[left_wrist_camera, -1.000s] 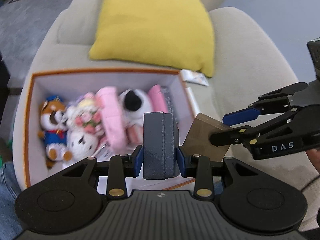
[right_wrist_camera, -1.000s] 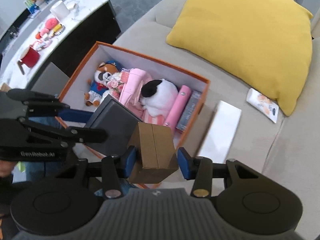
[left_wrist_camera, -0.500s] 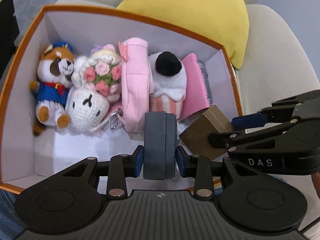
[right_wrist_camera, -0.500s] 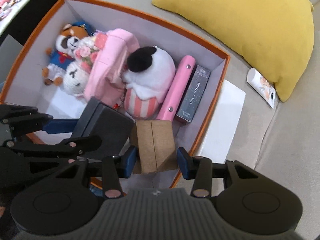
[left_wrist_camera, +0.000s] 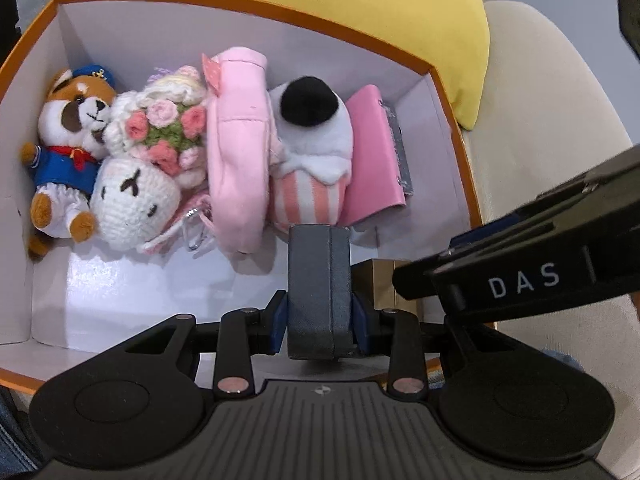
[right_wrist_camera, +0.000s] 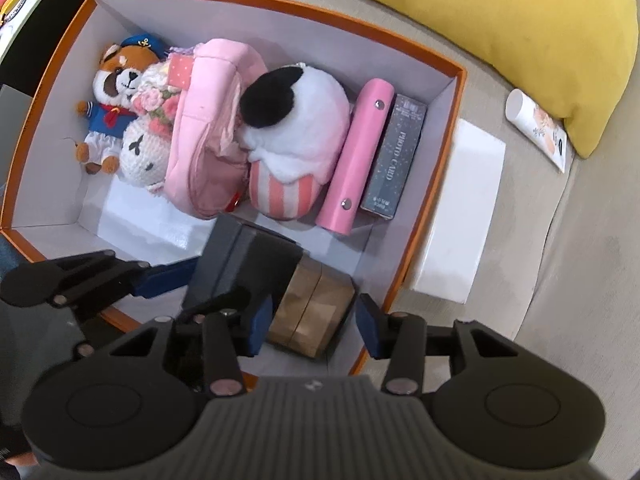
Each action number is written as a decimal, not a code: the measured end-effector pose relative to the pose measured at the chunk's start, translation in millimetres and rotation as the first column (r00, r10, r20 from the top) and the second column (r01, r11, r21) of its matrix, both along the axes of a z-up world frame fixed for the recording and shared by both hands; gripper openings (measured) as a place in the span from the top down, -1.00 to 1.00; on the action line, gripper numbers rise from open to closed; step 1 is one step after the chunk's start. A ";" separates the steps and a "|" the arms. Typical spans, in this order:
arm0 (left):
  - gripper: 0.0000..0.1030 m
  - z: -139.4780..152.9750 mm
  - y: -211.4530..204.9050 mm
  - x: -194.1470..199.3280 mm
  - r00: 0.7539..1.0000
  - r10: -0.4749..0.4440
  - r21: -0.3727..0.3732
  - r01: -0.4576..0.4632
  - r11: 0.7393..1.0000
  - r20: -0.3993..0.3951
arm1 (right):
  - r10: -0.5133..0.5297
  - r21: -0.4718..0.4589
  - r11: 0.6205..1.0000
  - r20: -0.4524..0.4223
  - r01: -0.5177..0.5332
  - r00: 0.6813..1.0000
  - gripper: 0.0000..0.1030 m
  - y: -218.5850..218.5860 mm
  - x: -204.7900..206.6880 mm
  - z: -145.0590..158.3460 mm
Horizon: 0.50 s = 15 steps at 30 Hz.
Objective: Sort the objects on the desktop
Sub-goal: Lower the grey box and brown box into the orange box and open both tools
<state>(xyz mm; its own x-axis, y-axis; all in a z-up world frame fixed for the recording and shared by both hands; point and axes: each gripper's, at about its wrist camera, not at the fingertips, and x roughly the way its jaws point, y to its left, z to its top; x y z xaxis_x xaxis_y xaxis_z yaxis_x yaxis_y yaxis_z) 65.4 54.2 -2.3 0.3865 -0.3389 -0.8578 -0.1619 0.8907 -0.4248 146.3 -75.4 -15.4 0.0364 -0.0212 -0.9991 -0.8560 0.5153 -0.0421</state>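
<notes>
R tongs (right_wrist_camera: 310,322) have opened, leaving brown box (right_wrist_camera: 312,314) in orange bin (right_wrist_camera: 424,236) by the wall; L tongs (left_wrist_camera: 319,316) still grip grey box (left_wrist_camera: 318,284), lowered beside it, so release next.

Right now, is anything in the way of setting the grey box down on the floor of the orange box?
Nothing visible does. The grey box, clamped in the left gripper, hangs over bare white floor of the orange box. The striped plush lies just beyond it and the brown box sits close at its right.
</notes>
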 end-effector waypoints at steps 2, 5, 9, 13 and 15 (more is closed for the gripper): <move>0.26 0.3 -2.9 -0.5 1.000 -0.010 0.012 0.010 1.000 -0.004 | 0.008 0.004 1.000 0.005 -0.008 1.000 0.10 -1.0 -0.8 1.5; 0.26 -0.3 -5.3 0.7 1.000 -0.022 0.010 0.022 1.000 -0.012 | 0.014 0.019 1.000 0.001 -0.014 1.000 0.10 -4.1 0.1 5.6; 0.19 -1.7 -2.5 2.2 0.998 -0.051 -0.058 0.050 0.997 -0.024 | 0.017 0.063 0.998 0.023 -0.019 1.000 0.16 -10.1 2.7 16.7; 0.15 -1.8 -4.5 6.7 0.997 -0.077 -0.119 0.074 0.990 -0.027 | 0.024 0.094 0.995 0.056 -0.029 0.998 0.14 -15.5 2.0 25.1; 0.15 -2.6 -4.6 6.2 0.996 -0.085 -0.104 0.081 0.991 -0.034 | 0.036 0.100 0.994 0.097 -0.046 0.995 0.14 -18.8 0.5 30.8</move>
